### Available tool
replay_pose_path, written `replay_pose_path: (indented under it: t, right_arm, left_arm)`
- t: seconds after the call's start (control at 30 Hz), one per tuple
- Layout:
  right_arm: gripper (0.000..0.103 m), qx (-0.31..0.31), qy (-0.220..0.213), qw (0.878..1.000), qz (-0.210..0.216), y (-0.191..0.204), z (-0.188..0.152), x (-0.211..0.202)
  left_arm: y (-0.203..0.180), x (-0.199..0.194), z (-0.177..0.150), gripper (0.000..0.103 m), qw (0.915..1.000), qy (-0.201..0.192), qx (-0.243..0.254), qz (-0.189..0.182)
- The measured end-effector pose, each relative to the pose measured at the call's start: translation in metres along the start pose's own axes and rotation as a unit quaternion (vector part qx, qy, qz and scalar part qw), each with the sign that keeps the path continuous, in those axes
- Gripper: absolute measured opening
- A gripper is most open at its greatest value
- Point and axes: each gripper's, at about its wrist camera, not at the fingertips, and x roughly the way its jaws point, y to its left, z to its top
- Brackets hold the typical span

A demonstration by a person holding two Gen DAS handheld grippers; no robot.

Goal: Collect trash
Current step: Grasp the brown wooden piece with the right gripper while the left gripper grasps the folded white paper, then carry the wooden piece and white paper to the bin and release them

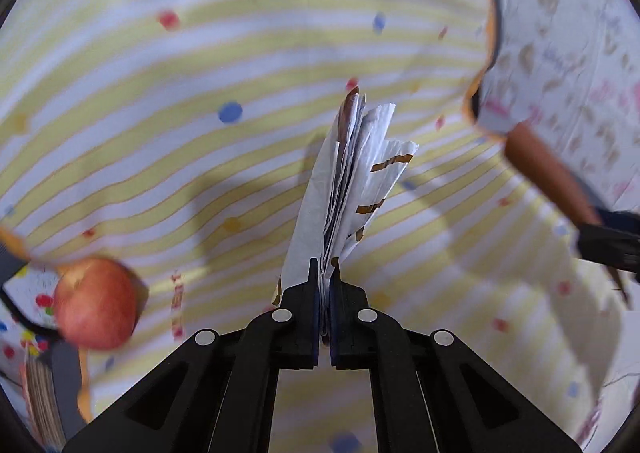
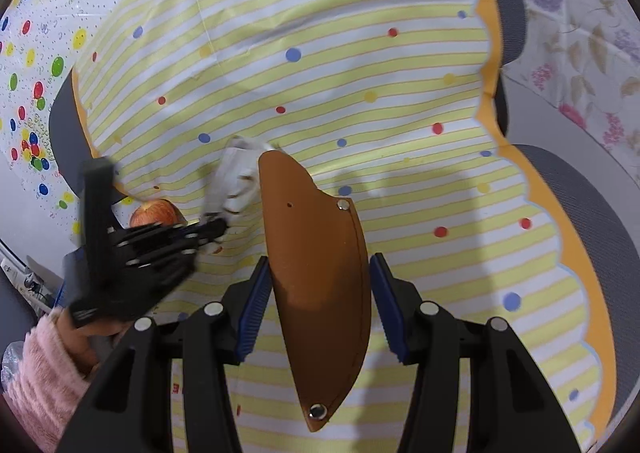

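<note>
Yellow-striped, dotted tablecloth (image 1: 160, 101) backs the scene as the left gripper (image 1: 325, 277) clenches a crumpled white paper scrap (image 1: 352, 181) above it; the right gripper (image 2: 318, 281) grips a brown leather sheath (image 2: 320, 273) between its pads.

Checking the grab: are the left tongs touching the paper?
Touching. The left wrist view shows the left tongs shut on the crumpled paper, which sticks out between them.

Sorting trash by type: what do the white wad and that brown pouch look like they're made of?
White wad: thin paper, matte, going by its creased, torn layers with brown smears. Brown pouch: probably leather or imitation leather, smooth with a slight sheen; it shows edge stitching and metal rivets.
</note>
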Motion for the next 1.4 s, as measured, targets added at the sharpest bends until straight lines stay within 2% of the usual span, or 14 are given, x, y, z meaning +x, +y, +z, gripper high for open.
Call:
replay_pose_path:
  t: [0.1, 0.23, 0.37, 0.5, 0.83, 1.07, 1.23, 1.4]
  right_arm:
    - [0.05, 0.009, -0.011, 1.0, -0.003, -0.001, -0.013, -0.015]
    - [0.05, 0.033, -0.016, 0.999, -0.001, -0.006, -0.036, -0.037]
    - [0.05, 0.051, -0.015, 0.999, -0.004, -0.01, -0.061, -0.059]
    - [0.05, 0.056, -0.016, 0.998, -0.008, -0.009, -0.082, -0.082]
    - [0.05, 0.054, -0.033, 0.998, -0.03, -0.001, -0.129, -0.136]
    - [0.05, 0.053, -0.038, 0.996, -0.065, -0.003, -0.171, -0.178]
    - [0.05, 0.064, -0.046, 0.991, -0.11, -0.013, -0.205, -0.215]
    - [0.05, 0.097, -0.056, 0.982, -0.153, -0.034, -0.24, -0.246]
  left_arm:
    - [-0.012, -0.034, -0.016, 0.004, 0.9995, -0.025, -0.021, -0.002]
    - [-0.022, -0.064, -0.04, 0.004, 0.9982, -0.039, -0.045, 0.0]
    - [-0.037, -0.091, -0.066, 0.004, 0.9979, -0.038, -0.051, 0.015]
    - [-0.052, -0.121, -0.089, 0.004, 0.9977, -0.033, -0.059, 0.01]
    - [-0.088, -0.172, -0.13, 0.004, 0.9972, -0.052, -0.053, 0.001]
    - [-0.123, -0.193, -0.156, 0.004, 0.9976, -0.055, -0.028, -0.031]
    - [-0.16, -0.197, -0.17, 0.004, 0.9961, -0.05, 0.006, -0.073]
    - [-0.21, -0.184, -0.181, 0.004, 0.9904, -0.023, 0.043, -0.129]
